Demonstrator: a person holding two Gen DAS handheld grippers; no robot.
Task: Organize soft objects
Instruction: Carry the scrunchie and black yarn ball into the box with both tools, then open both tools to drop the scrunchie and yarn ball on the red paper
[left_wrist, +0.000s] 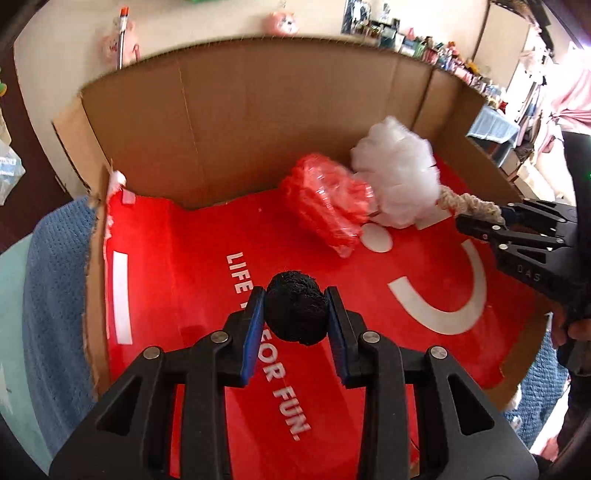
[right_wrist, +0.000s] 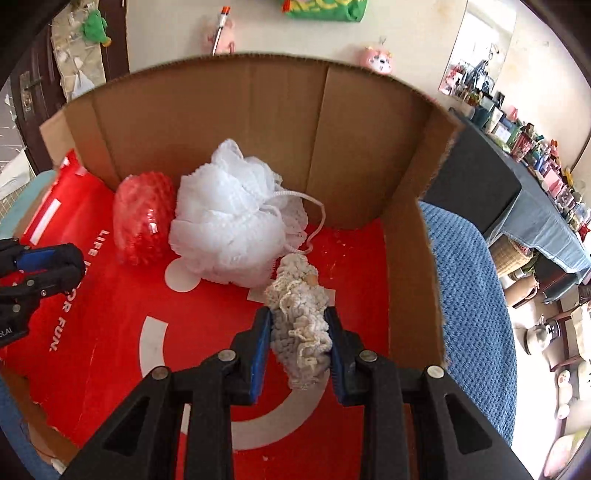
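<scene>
The black knitted ball (left_wrist: 297, 312) is a small, light, springy item; it appears to compress readily and should not slip, and it is taken across its middle, which looks like the correct place for a thing this round. It sits between the blue pads (left_wrist: 255, 332) of the left tool (left_wrist: 295, 325), which is closed narrow on it and carries it above the red printed floor (left_wrist: 177, 266) of the cardboard box (left_wrist: 229, 122). The cream crocheted piece (right_wrist: 301, 325) is equally soft but elongated and floppy; its loose yarn loops could snag, so a hold at mid-length, as shown, limits drooping at either end. The right tool (right_wrist: 300, 347) is closed narrow on it, with the far end of the piece projecting forward past the tips. That far end lies just beside the white mesh bath puff (right_wrist: 229, 221), which rests on the box floor with its cord (right_wrist: 314, 218) trailing toward the rear wall; whether the two touch cannot be told. The red mesh puff (right_wrist: 142, 221) lies against the left side of the white one. Both puffs are light, airy and crushable, and are best taken by the cord or a bunched fold. The box itself rests on a blue knitted blanket (right_wrist: 469, 295).
</scene>
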